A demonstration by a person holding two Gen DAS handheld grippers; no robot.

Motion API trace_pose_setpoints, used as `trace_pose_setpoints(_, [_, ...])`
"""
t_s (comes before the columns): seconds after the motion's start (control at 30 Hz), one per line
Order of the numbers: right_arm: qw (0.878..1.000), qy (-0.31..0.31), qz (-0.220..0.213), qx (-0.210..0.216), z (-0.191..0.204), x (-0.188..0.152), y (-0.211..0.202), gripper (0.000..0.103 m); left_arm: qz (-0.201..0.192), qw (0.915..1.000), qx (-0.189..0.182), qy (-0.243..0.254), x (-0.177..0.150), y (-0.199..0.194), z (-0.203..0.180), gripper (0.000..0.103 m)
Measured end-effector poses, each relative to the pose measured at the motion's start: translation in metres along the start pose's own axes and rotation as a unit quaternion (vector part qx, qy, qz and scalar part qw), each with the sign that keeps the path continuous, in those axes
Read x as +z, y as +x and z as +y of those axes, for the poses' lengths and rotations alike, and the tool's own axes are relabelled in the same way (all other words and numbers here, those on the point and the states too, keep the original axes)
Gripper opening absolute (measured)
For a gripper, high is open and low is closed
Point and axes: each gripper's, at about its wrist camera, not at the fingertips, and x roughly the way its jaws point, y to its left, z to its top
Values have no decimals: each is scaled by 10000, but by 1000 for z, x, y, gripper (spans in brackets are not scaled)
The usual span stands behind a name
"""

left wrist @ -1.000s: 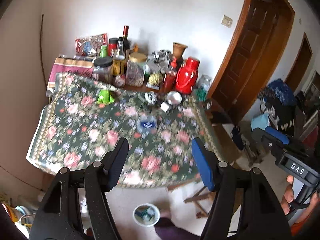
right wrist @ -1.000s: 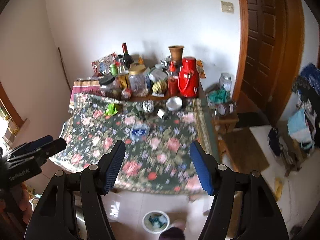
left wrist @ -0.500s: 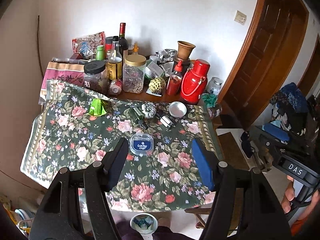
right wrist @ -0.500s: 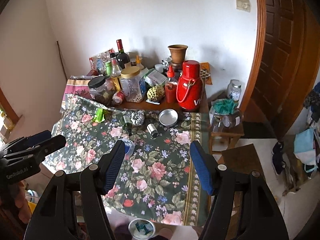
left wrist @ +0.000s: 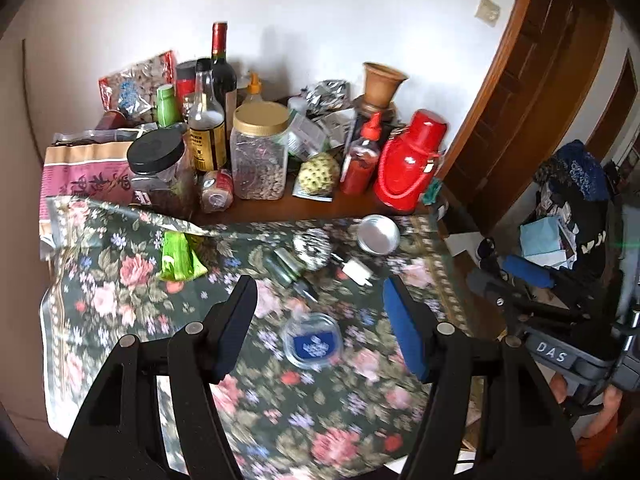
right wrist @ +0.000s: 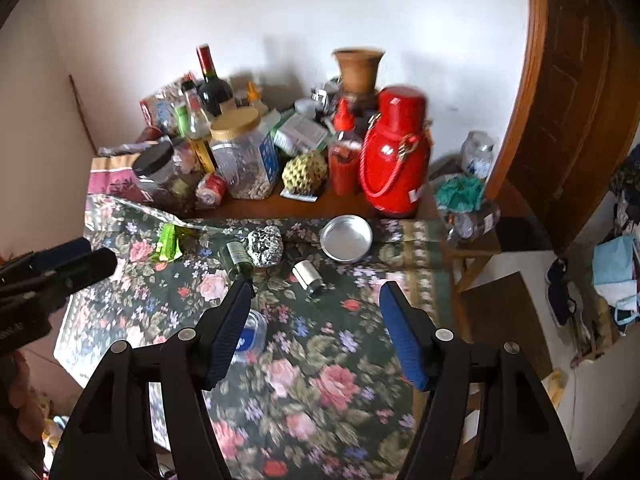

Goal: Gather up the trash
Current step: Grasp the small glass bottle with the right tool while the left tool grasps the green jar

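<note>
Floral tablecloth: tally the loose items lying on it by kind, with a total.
Green wrapper: 1
Small green bottle lying down: 1
Crumpled foil ball: 1
Round metal tin: 1
Small silver-and-white cylinder: 1
Clear lid with blue label: 1
Total: 6

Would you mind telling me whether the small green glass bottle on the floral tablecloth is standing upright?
No, the green glass bottle lies on its side on the floral tablecloth, right beside the crumpled foil ball.
</note>
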Motion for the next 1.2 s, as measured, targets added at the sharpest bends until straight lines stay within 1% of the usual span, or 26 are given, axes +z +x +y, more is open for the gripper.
trace_pose_setpoints(0.1, [9996,8,252,-84,5,8,36,63,268,9996,-27,-58,8,30,20,64])
trace_pose_setpoints(0.17, [9990,38,430,-89,5,8,58,63,524,9985,-64,-123,10,54,33,64])
trace_pose_setpoints(0.23, [9973,101,723,-24,2,8,90,63,675,9976,-65,-166,10,72,43,64])
trace_pose_setpoints(0.4, [9916,202,1279,25,-4,6,152,63,1025,9945,21,-192,9,123,56,64])
trace_pose_setpoints(0.47, [9900,201,1396,43,-6,6,170,63,1148,9930,-27,-290,10,140,60,64])
trace_pose_setpoints(0.57, [9890,95,1473,76,-4,7,190,63,1225,9917,-26,-392,9,159,65,64])
trace_pose_setpoints(0.6, [9890,63,1476,84,-5,7,194,60,1224,9916,-17,-410,9,162,65,64])
trace_pose_setpoints(0.63, [9889,34,1481,95,-4,7,197,54,1224,9915,-11,-450,8,166,67,64])
trace_pose_setpoints(0.7, [9885,-60,1502,142,-1,8,203,46,1246,9908,-32,-526,6,172,69,64])
trace_pose_setpoints(0.8, [9874,-169,1556,240,4,4,209,36,1380,9879,-113,-703,3,184,74,64])
trace_pose_setpoints(0.87, [9874,-332,1540,160,9,2,210,33,1466,9857,-172,-816,1,191,77,64])
trace_pose_setpoints(0.93, [9877,-505,1480,58,14,-3,206,28,1497,9850,-160,-847,0,198,76,64])
trace_pose_setpoints(1.0, [9881,-467,1464,54,15,-8,201,27,1556,9841,-124,-852,-1,208,74,64])
trace_pose_setpoints(1.07, [9881,-413,1481,10,17,-15,195,26,1607,9826,-200,-904,-1,217,72,64])
trace_pose_setpoints(1.2, [9895,-84,1437,104,8,-30,171,26,1689,9812,-258,-894,0,231,66,64])
